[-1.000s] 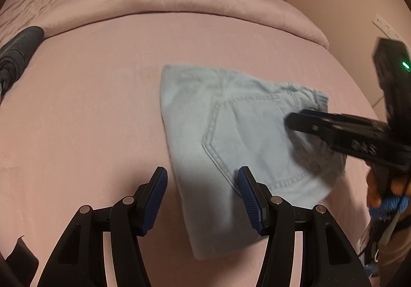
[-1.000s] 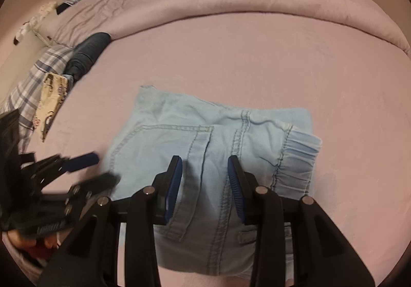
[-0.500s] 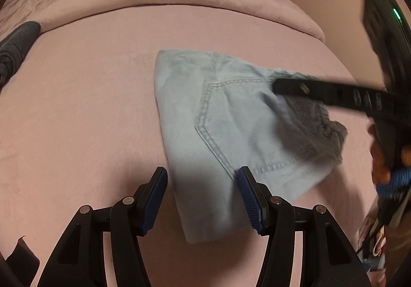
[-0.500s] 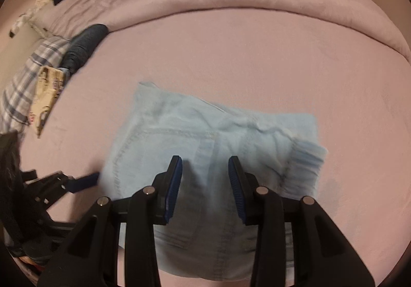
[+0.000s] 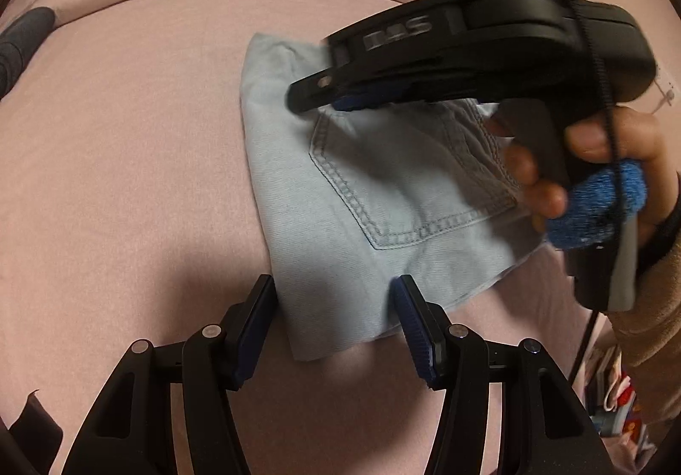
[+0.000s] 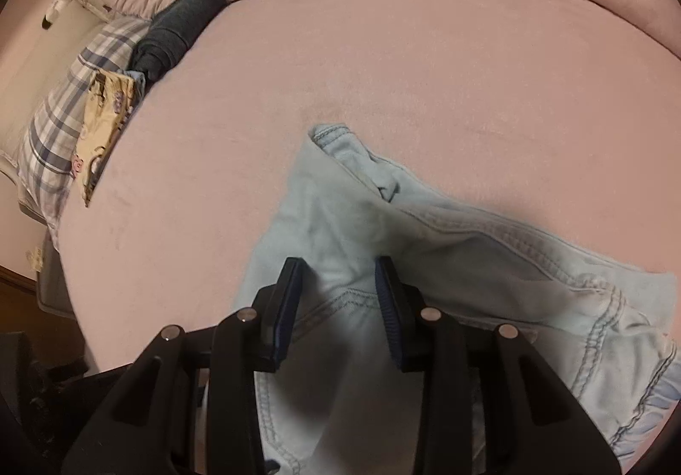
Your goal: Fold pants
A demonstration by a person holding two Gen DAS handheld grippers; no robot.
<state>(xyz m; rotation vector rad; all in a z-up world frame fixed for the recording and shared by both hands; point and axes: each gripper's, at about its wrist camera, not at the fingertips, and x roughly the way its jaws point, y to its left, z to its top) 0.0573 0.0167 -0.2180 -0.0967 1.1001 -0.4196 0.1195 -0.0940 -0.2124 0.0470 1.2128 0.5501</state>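
Your right gripper has swung across the pants, jaws just narrowing, grip unclear behind blur. Left gripper gapes, empty.

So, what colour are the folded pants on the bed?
Pale blue denim pants; the left wrist view shows it best.

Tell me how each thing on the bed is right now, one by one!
Light blue pants: folded small, lying on the bed, back pocket facing up.
Left gripper: open, over the near edge of the pants, holding nothing.
Right gripper: partly open after closing a little; cloth sits between its fingers, grip unclear.
Pink bed cover: spread flat.
Dark clothes: piled at the far left edge.
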